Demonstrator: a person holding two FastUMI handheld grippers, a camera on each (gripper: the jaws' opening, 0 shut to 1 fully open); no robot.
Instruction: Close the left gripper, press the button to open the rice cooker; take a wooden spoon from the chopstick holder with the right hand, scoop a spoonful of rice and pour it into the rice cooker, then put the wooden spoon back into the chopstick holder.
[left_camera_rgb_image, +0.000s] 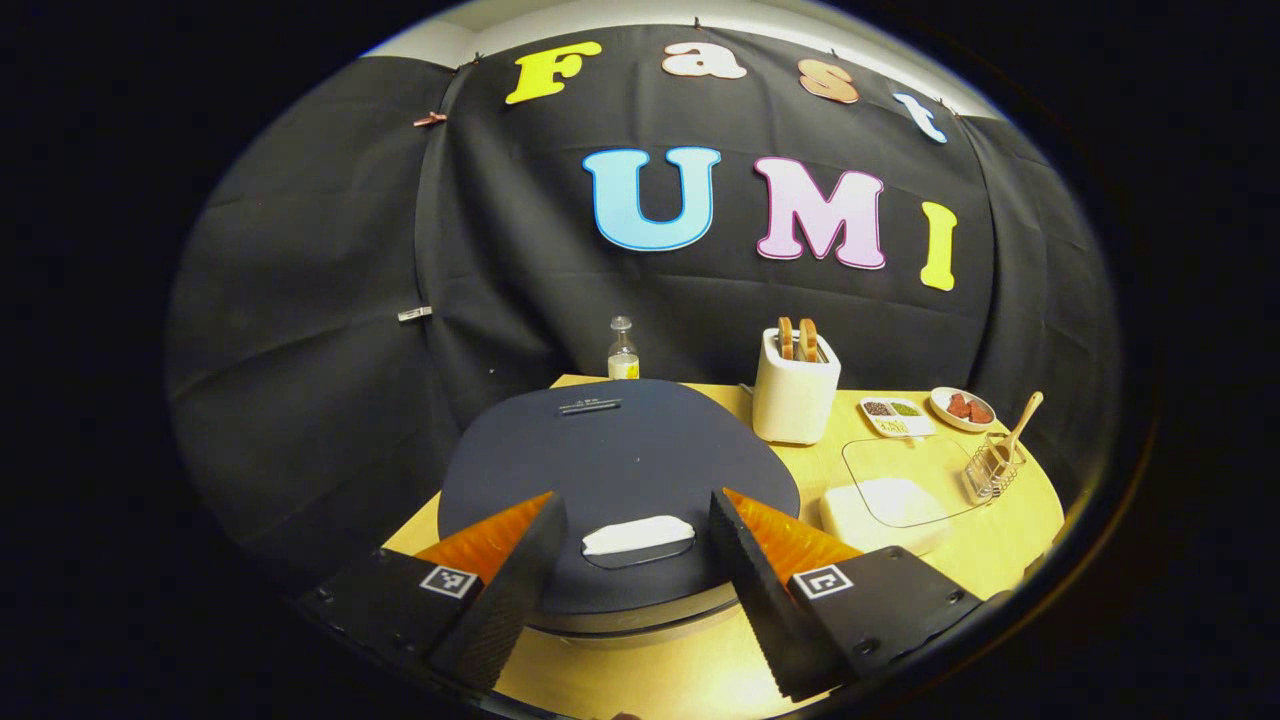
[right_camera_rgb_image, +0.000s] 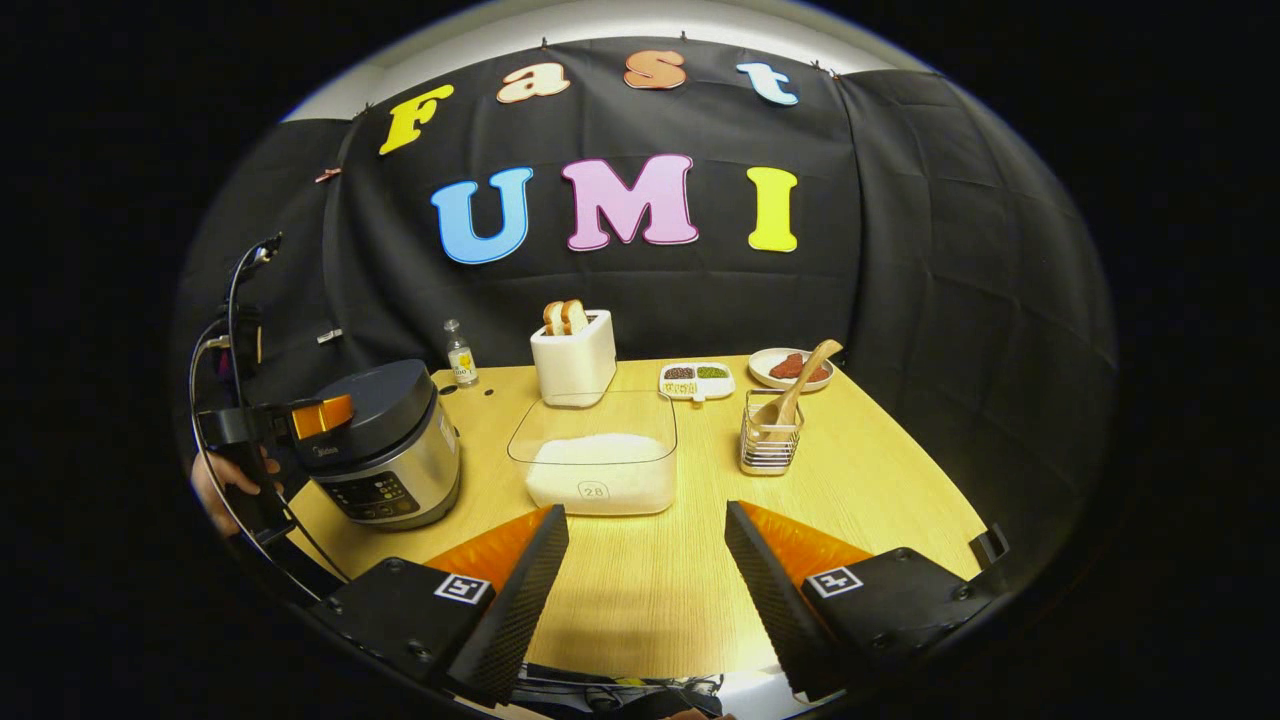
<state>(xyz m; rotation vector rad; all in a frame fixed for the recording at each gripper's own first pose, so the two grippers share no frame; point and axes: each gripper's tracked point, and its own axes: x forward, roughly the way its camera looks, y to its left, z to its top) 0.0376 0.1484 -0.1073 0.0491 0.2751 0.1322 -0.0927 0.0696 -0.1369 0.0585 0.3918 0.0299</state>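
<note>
While lid shut, wooden spoon (right_camera_rgb_image: 797, 388) upright, handle leaning right.

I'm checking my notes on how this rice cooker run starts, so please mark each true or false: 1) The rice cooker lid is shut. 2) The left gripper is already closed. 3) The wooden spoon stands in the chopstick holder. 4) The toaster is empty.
1) True: the rice cooker has its lid down.
2) False: the left gripper is open, its fingers either side of the button.
3) True: the wooden spoon stands in the chopstick holder.
4) False: the toaster holds bread slices.
</note>
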